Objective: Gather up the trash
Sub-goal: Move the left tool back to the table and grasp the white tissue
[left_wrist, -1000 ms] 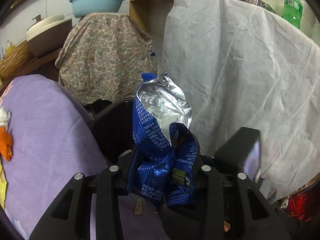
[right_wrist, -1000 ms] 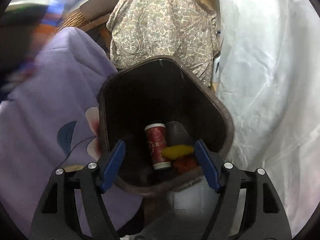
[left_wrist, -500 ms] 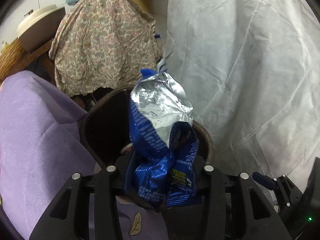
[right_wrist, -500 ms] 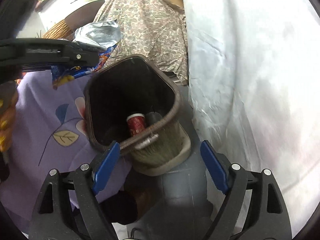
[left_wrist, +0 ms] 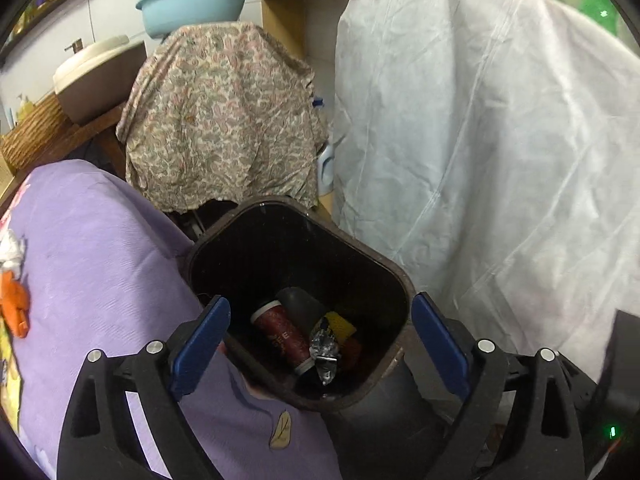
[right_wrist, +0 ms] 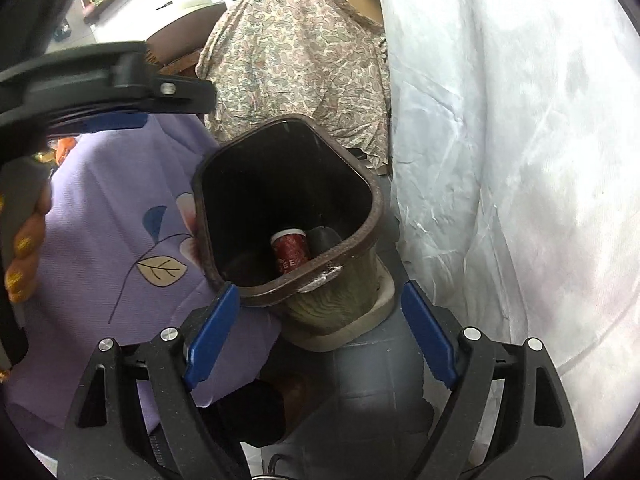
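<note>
A dark brown bin stands open just below my left gripper. Its jaws are opening wide, with nothing between them. In the bin lie a red can, a crumpled blue-and-silver snack bag and something yellow. In the right wrist view the bin sits a little ahead of my right gripper, which is open and holds nothing. The red can shows over the rim there. One of the left gripper's fingers reaches in from the upper left.
A purple flowered cloth lies left of the bin, with orange scraps and white tissue on it. A white sheet hangs on the right, a paisley cloth behind. A person's hand grips the left tool.
My left gripper has opened and the blue snack bag has dropped from it into the bin. My right gripper has drawn back from over the bin and spread slightly.
</note>
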{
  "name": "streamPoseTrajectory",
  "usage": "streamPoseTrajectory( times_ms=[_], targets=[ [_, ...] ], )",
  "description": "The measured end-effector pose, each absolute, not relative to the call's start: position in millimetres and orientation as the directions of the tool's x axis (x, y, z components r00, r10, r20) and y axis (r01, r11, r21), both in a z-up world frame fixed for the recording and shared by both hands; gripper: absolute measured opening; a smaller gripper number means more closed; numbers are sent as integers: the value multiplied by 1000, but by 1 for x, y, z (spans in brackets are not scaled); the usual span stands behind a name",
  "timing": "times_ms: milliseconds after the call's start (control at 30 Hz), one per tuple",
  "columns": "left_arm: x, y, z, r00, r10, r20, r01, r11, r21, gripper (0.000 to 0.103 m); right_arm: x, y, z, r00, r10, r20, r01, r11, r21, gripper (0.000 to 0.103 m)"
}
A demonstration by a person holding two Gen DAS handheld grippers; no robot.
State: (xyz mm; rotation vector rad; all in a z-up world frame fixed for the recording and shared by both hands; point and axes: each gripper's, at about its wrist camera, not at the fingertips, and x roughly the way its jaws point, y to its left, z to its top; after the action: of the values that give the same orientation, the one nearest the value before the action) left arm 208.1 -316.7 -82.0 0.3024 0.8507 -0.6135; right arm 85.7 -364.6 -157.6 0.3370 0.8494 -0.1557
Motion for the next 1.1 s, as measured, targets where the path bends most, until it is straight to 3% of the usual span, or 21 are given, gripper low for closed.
streamPoseTrajectory(
  times_ms=[333, 600, 967, 1100],
  targets=[
    [177, -221, -40, 609, -402, -683, 560, 829, 12, 97, 95, -339, -126, 698, 31, -716, 206, 948, 242, 86],
    [161, -131, -24, 756, -242, -608, 393, 911, 126, 97, 112, -277, -100, 719, 124, -684, 49, 973, 228, 86],
    [186, 1, 10, 855, -19, -518, 114, 982, 151, 97, 120, -207, -64, 727, 215, -652, -121, 975, 186, 86],
    [213, 28, 20, 845, 13, -534, 95, 980, 174, 93, 119, -195, -60, 724, 226, -652, -149, 974, 172, 86]
  ],
)
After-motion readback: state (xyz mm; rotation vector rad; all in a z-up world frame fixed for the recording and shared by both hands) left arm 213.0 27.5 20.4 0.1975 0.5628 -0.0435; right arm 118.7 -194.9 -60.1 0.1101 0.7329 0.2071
